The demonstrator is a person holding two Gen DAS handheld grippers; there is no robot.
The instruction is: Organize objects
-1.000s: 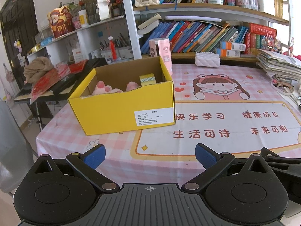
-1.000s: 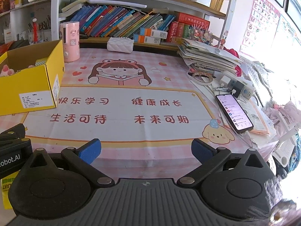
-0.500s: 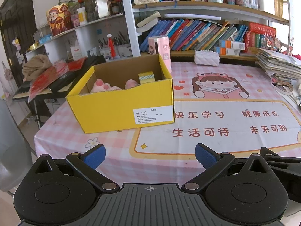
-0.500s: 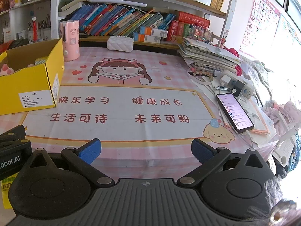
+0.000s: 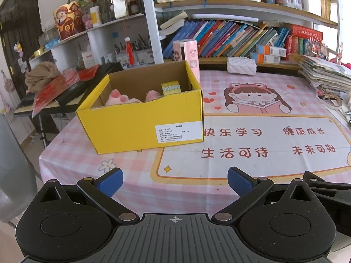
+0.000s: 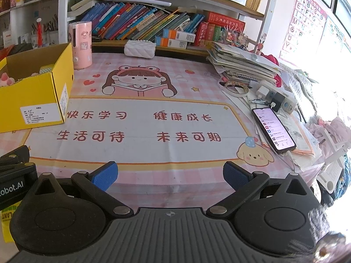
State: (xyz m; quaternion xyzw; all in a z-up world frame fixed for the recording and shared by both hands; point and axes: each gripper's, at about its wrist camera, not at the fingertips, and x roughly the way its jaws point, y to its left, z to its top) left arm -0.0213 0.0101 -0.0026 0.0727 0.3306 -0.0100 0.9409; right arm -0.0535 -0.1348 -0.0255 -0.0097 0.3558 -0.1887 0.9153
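An open yellow cardboard box [image 5: 144, 125] [image 6: 37, 100] stands at the table's left side. Inside it lie a pink plush toy [image 5: 119, 97] and a roll of patterned tape [image 5: 171, 87]. My left gripper [image 5: 174, 183] hangs open near the table's front edge, well short of the box, with nothing between its blue pads. My right gripper [image 6: 170, 174] is open too, above the front edge of the printed mat, and holds nothing. Part of the left gripper's body shows at the left edge of the right wrist view.
A pink cylinder [image 6: 80, 43] stands behind the box and a white quilted pouch [image 6: 140, 49] lies by the bookshelf. At the right are a stack of papers [image 6: 241, 63], a tape ring [image 6: 234, 89], chargers [image 6: 278, 100] and a lit phone [image 6: 273, 130].
The left wrist view has drifted slightly, so the box sits a little lower and further left in it. Both grippers stay open; nothing on the table has moved.
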